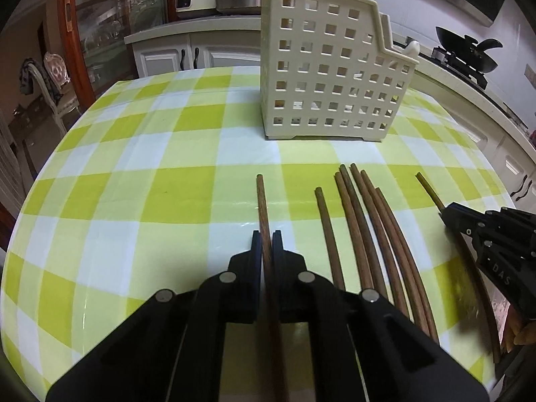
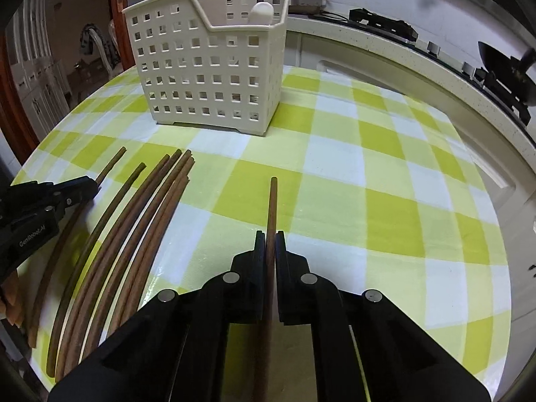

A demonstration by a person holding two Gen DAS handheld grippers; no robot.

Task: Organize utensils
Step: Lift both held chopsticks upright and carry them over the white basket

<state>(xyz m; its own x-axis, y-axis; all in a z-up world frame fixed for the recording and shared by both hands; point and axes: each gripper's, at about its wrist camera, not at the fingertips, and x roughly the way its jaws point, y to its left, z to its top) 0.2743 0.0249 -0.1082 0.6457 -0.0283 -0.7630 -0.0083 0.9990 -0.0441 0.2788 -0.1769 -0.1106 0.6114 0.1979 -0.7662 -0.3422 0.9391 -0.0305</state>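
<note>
1. Left tongs (image 1: 267, 234): pads together on a single brown chopstick (image 1: 262, 201), tip jutting forward past the pads, shaft running back under the camera.
2. Right tongs (image 2: 270, 234): likewise clamped on one chopstick of its own (image 2: 273, 201), tip pointing toward the far tabletop edge. Whether either held stick is lifted off the cloth or only pinched in place: cannot tell.
3. Between the two tongs: loose bundle of brown chopsticks (image 1: 365, 221) lying flat on the green-and-white checked tabletop (image 1: 160, 154), roughly parallel, several touching at the far tips, one lying slightly apart on the left side of the bundle.
4. Farther out: cream perforated utensil caddy (image 1: 321, 77) standing upright on the tabletop, well apart from the bundle, taller compartment on one side, lower one on the other. White rounded handle (image 2: 263, 10) poking up from the lower compartment; item itself hidden behind the wall.
5. No chopsticks visible inside the caddy through the holes.
6. Progress, as a judgement: early. Two sticks in hand, none visibly stowed, bundle untouched on the cloth.
7. Left to do, likely: carry both held sticks to the caddy, drop in tip-down, return for the remainder.
8. Background: kitchen counter, pots, wok on stove; irrelevant.
</note>
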